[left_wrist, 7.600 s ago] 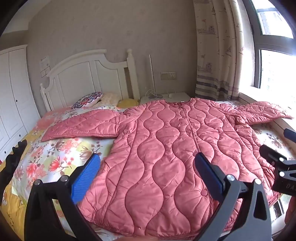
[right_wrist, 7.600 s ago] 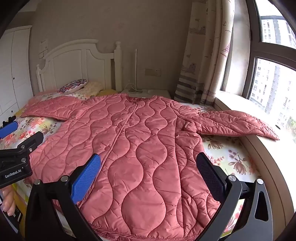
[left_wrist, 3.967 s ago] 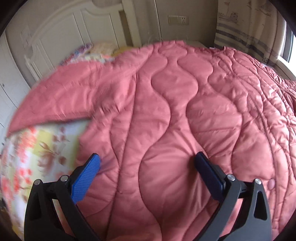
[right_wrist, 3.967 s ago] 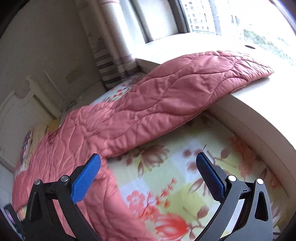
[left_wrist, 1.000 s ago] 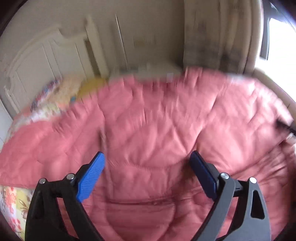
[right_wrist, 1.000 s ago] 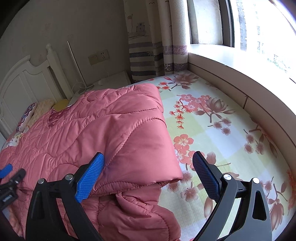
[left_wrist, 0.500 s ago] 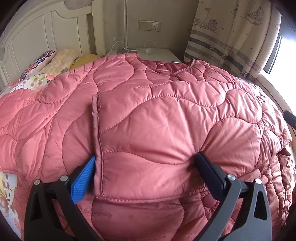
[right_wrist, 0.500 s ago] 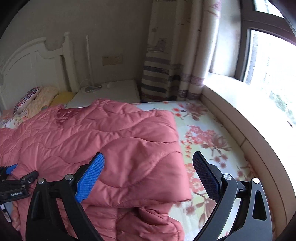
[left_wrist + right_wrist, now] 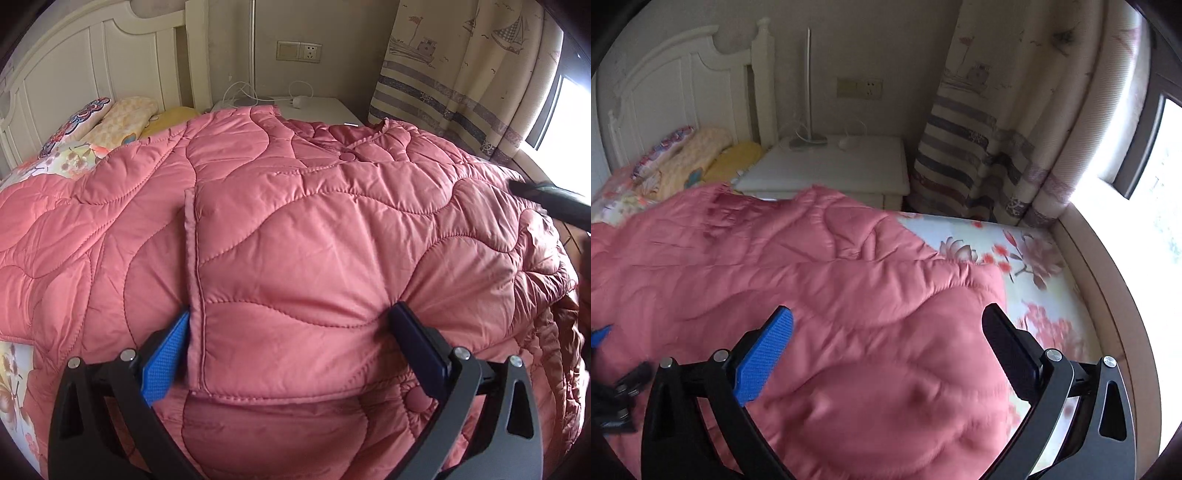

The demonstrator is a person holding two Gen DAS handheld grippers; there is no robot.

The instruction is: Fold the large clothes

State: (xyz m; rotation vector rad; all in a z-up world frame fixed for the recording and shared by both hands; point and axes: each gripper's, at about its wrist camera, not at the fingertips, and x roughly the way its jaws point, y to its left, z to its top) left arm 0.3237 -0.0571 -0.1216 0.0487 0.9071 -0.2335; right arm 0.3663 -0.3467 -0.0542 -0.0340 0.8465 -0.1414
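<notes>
A bedroom: on the flowered bed (image 9: 1027, 258) lies a pink quilted coat (image 9: 295, 229), one sleeve folded across its front. It looks puffy, soft, slippery; take it by the stitched hems. Both the left hand-held gripper (image 9: 295, 350) and the right hand-held gripper (image 9: 886, 350) are spread wide and hold nothing; the right one's jaws have just been opening.

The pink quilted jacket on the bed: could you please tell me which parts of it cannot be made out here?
- Pink quilted jacket, hem: cut off by the bottom edge in both wrist views.
- Folded sleeve, underside: covered by its own padding, left wrist view.
- Near folds: motion-blurred in the right wrist view, between the right gripper fingers.
</notes>
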